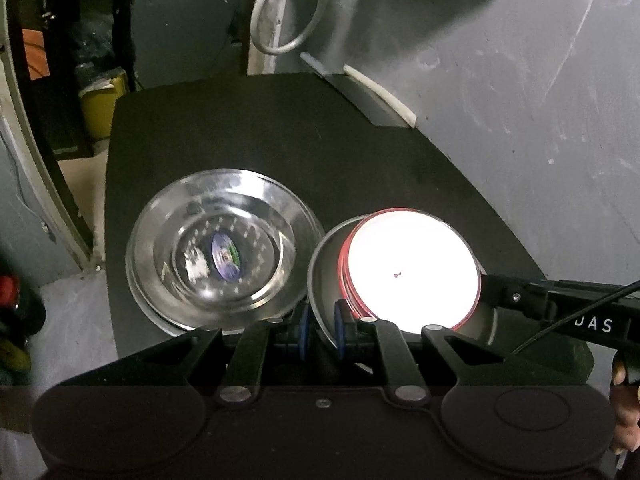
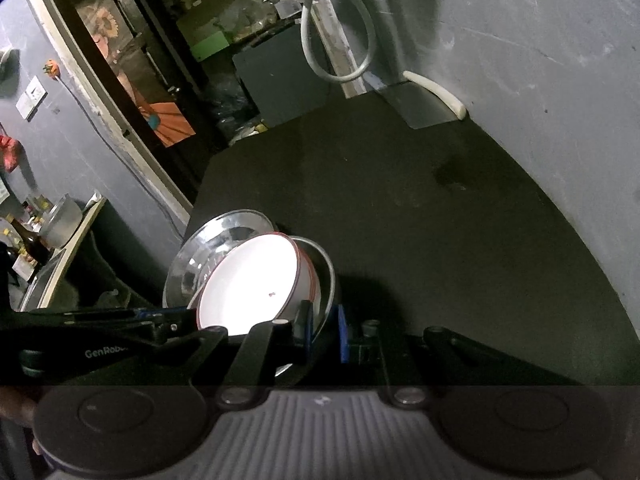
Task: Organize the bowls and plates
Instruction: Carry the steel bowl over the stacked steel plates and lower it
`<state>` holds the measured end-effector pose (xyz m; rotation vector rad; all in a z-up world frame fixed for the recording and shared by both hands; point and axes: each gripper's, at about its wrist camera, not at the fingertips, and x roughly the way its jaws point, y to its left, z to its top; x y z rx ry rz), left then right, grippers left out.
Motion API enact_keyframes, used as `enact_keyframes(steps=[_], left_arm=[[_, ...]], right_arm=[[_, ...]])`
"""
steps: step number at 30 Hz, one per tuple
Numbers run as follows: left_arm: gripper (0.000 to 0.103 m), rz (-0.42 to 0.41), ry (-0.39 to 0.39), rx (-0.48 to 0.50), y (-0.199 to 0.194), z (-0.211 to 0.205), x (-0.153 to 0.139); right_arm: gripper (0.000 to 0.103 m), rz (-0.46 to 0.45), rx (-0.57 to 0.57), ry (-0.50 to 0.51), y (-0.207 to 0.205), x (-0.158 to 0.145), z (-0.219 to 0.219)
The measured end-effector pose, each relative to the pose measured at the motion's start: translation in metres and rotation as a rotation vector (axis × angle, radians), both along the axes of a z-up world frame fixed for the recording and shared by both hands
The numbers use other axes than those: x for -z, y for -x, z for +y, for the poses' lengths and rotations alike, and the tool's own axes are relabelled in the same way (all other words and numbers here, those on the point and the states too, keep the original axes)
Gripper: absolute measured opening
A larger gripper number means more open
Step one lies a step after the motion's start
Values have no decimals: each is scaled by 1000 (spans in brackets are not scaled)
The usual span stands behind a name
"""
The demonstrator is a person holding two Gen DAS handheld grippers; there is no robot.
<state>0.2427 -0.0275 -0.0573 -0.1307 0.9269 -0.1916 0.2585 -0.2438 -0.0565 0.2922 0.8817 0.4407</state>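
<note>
A white bowl with a red rim [image 1: 412, 272] sits inside a steel bowl [image 1: 323, 268] on the black table [image 1: 280, 132]. My left gripper [image 1: 323, 330] is shut on the steel bowl's near rim, one blue pad on each side. My right gripper [image 1: 490, 286] reaches in from the right to the same bowl's far side. In the right wrist view its blue pads [image 2: 342, 334] clamp the steel bowl's rim [image 2: 326, 276], with the white bowl [image 2: 248, 288] inside. Touching the bowl's left side is a steel plate [image 1: 224, 252] holding a shallow steel dish with a sticker.
A grey wall [image 1: 520, 120] borders the table on the right. A white stick [image 1: 380, 94] and a grey metal sheet [image 2: 420, 106] lie at the table's back corner, with a white hose loop [image 1: 280, 12] above. The table's left edge [image 1: 110, 200] drops to the floor.
</note>
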Motion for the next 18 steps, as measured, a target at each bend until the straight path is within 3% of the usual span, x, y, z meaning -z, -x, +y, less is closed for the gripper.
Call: enact_keyframes(steps=[18], left_arm=[[12, 0, 9, -208, -28, 57, -3]], right_arm=[[15, -63, -186, 14, -63, -16, 70]])
